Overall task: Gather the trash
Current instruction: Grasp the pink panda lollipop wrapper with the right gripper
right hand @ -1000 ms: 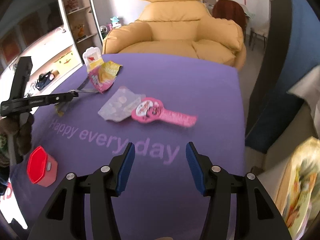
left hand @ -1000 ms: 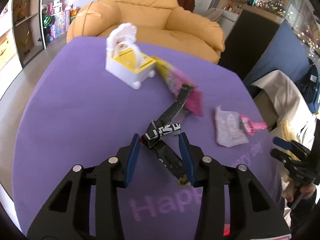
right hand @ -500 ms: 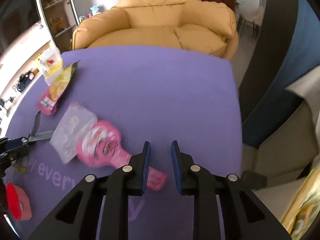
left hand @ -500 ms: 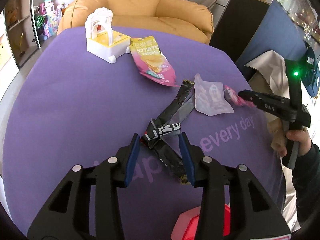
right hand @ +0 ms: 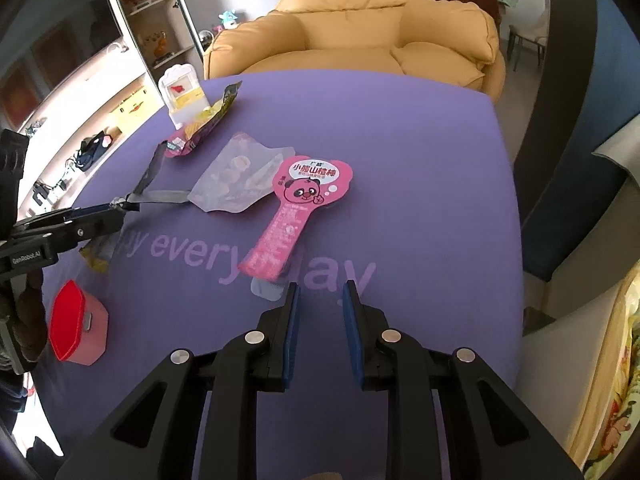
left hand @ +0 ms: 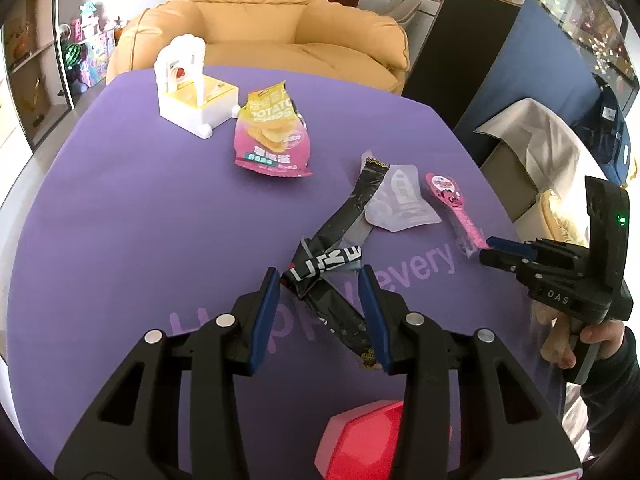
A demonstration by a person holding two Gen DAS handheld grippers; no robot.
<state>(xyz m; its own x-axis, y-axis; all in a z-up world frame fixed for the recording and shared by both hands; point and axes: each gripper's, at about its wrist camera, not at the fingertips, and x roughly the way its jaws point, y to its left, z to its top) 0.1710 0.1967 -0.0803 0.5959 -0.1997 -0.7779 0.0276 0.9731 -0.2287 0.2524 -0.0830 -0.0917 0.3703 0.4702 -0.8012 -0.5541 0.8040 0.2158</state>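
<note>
Nearest the left wrist camera, a red box (left hand: 360,432) sits on the purple surface (left hand: 120,220), just under the left tool (left hand: 319,270). That tool grips a black wrapper (left hand: 340,220) at its crumpled, folded middle. One strip trails back under the jaws and the other runs forward across the surface. Judging by the creases, the wrapper is thin foil film: almost weightless, limp and a little slick. The bunched fold is the best hold, because a flat end would likely slide out.

Over on the right side, the right tool (right hand: 322,283) hovers low over the printed lettering, its jaws drawn narrow with nothing between them. The tail of a pink wrapper (right hand: 296,208) lies just ahead of its left fingertip and slightly to that side. This piece is flat, paddle-shaped and probably light and fairly stiff, with a clear sealed end lying tight on the cloth. The narrow tail looks like the place to take it. The tool would need to open wider and pinch the edge from both sides, since a flat sheet gives little to bite on.

Touching the pink head is a clear pouch (right hand: 236,180), soft and crinkly, and its puffed corner would be easiest to pinch. Farther back lies a chip bag (left hand: 272,136), torn open, light and springy. It rests against a white and yellow toy (left hand: 192,100), which does not look like trash. Beyond the surface stands a tan armchair (left hand: 280,20).
</note>
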